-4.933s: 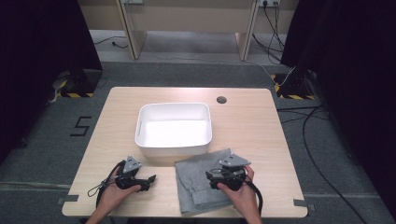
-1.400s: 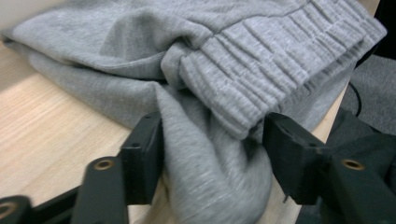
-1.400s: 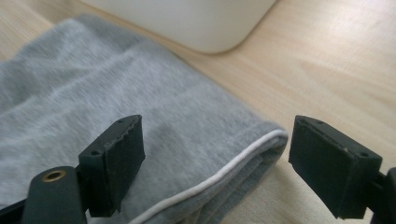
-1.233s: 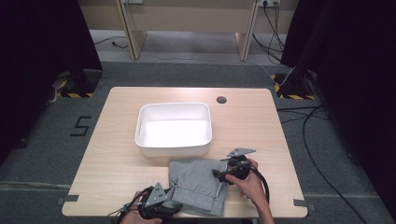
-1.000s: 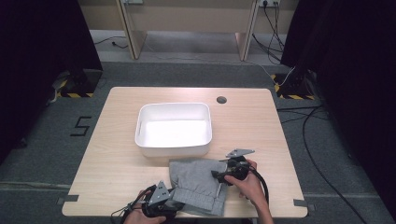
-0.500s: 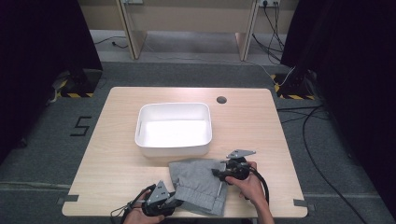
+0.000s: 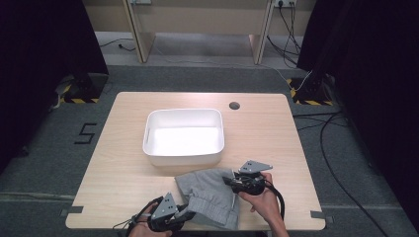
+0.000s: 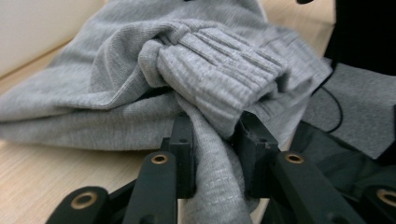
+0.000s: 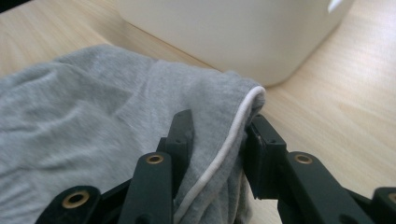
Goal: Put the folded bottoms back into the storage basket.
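Note:
A grey knit garment (image 7: 210, 195) lies bunched on the near part of the table, just in front of the white bin (image 7: 184, 136). My left gripper (image 7: 184, 216) is at the garment's near left corner, shut on a fold of it below the ribbed cuff (image 8: 219, 60). My right gripper (image 7: 228, 180) is at the garment's far right edge, shut on the cloth where a white-trimmed hem (image 9: 229, 140) runs between the jaws. The bin's wall (image 9: 233, 32) stands close behind that edge in the right gripper view.
The wooden table (image 7: 113, 163) has bare room to the left and right of the bin. A round cable hole (image 7: 234, 105) sits at the back. Cables trail from both grippers near the front edge.
Since 4.9 s ago the garment has been folded over and bunched, and my left gripper moved from the bare table onto its near corner. Over the last second hardly anything moved.

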The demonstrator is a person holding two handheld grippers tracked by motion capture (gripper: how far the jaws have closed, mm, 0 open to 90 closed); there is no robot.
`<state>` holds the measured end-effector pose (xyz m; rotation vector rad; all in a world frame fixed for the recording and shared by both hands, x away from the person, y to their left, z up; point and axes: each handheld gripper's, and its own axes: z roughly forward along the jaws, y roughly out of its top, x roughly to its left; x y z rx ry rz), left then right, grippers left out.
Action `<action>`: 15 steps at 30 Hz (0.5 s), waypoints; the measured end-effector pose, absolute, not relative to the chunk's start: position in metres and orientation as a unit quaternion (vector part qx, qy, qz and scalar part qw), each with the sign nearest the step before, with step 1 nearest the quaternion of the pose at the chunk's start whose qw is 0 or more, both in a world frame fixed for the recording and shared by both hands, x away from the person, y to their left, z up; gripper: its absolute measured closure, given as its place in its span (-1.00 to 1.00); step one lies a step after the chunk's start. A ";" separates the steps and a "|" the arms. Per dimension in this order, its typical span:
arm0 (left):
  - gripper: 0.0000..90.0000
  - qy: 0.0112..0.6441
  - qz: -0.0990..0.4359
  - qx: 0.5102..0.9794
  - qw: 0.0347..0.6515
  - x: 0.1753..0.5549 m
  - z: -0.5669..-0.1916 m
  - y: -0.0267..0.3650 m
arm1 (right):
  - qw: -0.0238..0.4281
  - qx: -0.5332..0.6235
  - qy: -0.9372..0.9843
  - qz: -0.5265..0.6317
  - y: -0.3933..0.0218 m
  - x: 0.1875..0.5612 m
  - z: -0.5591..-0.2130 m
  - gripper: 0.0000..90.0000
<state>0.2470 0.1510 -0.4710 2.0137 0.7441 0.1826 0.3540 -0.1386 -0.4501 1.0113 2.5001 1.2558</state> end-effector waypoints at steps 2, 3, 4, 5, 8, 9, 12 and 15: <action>0.55 0.300 0.074 0.823 0.477 0.245 -0.468 0.151 | 0.086 0.331 0.838 0.426 -0.136 0.350 -0.444 0.49; 0.55 0.298 0.075 0.823 0.477 0.244 -0.467 0.151 | 0.089 0.327 0.839 0.426 -0.136 0.348 -0.440 0.49; 0.55 0.298 0.075 0.823 0.477 0.244 -0.467 0.151 | 0.093 0.324 0.838 0.429 -0.136 0.347 -0.438 0.49; 0.55 0.297 0.073 0.823 0.479 0.243 -0.465 0.151 | 0.094 0.322 0.838 0.430 -0.136 0.345 -0.435 0.50; 0.55 0.298 0.071 0.820 0.483 0.244 -0.463 0.152 | 0.097 0.319 0.835 0.437 -0.137 0.343 -0.429 0.50; 0.55 0.297 0.071 0.819 0.485 0.243 -0.461 0.152 | 0.097 0.319 0.834 0.439 -0.138 0.342 -0.427 0.50; 0.55 0.297 0.072 0.816 0.491 0.243 -0.458 0.154 | 0.097 0.321 0.829 0.448 -0.140 0.342 -0.421 0.51; 0.55 0.296 0.074 0.814 0.494 0.243 -0.454 0.155 | 0.098 0.321 0.825 0.454 -0.141 0.341 -0.415 0.51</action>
